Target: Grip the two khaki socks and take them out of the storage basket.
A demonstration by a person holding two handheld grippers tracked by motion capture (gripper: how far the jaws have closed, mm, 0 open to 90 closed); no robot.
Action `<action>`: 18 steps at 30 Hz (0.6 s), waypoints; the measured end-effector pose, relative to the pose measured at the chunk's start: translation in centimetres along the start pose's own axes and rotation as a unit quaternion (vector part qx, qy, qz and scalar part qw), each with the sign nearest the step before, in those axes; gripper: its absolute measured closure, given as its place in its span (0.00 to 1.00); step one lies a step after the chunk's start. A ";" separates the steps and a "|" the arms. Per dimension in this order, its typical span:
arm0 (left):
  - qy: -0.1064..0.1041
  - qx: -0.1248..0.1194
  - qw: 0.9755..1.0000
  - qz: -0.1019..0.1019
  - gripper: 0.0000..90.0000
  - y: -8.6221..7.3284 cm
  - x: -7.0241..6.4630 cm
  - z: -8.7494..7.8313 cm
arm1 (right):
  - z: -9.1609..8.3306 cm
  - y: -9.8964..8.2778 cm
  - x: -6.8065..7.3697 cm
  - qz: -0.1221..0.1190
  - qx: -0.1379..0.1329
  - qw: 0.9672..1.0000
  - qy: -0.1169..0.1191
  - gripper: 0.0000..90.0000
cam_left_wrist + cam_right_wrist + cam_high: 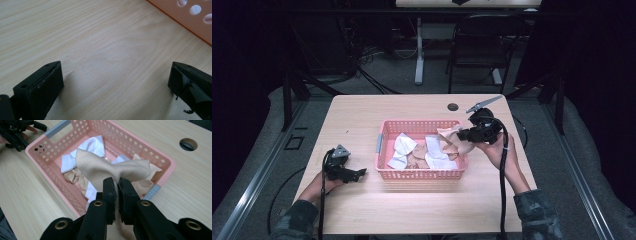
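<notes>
Right tongs (pixel 116 185): jaws pinched nearly together on a beige cloth (pixel 105 167), which bunches at the grip and fans out to either side beyond the jaw tips.
Right tongs, high view (pixel 464 135): raised over the right end of the pink basket (pixel 384 131), pointing left across it, with the grey three-cornered plate tilted up and away.
Right hand (pixel 497 150): under and behind the tongs' body, forearm coming in from the lower right edge of the desk (pixel 362 115), cable hanging down along the wrist.
Beige cloth, place: lifted above the basket's right end, its lower part hanging toward the white and beige cloths lying in the basket.
Left tongs (pixel 116 82): jaws spread wide with nothing between them, bare desk wood beneath.
Left tongs, high view (pixel 359 173): low at the desk, left of the basket and apart from it, tips pointing right toward it.
Left hand (pixel 326 181): wrapped around the tongs' body, forearm entering from the lower left.
</notes>
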State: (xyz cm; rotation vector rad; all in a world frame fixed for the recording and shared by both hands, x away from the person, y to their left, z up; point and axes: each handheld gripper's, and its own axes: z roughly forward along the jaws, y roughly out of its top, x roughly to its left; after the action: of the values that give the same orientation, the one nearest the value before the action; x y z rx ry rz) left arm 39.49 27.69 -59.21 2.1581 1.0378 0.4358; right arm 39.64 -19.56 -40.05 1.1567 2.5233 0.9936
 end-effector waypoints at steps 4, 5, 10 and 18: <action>0.000 0.000 1.000 0.000 0.00 0.0 0.0 0.0 | -0.9 -0.1 -0.5 0.006 -0.007 1.000 -0.004 0.93; 0.000 0.000 1.000 0.000 0.00 0.0 0.0 0.0 | -1.1 -0.2 -0.6 0.008 -0.010 1.000 -0.003 0.93; 0.000 0.000 1.000 0.000 0.00 0.0 0.0 0.0 | -2.1 -0.4 -1.4 0.015 -0.019 1.000 -0.008 0.94; 0.000 0.000 1.000 0.000 0.00 0.0 0.0 0.0 | -2.9 -0.5 -1.8 0.022 -0.025 0.999 -0.018 0.94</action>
State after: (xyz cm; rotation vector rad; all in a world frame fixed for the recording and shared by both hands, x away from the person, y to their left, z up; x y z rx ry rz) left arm 39.49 27.68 -59.21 2.1573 1.0380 0.4359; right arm 39.30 -22.61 -38.36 1.2086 2.4406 1.0308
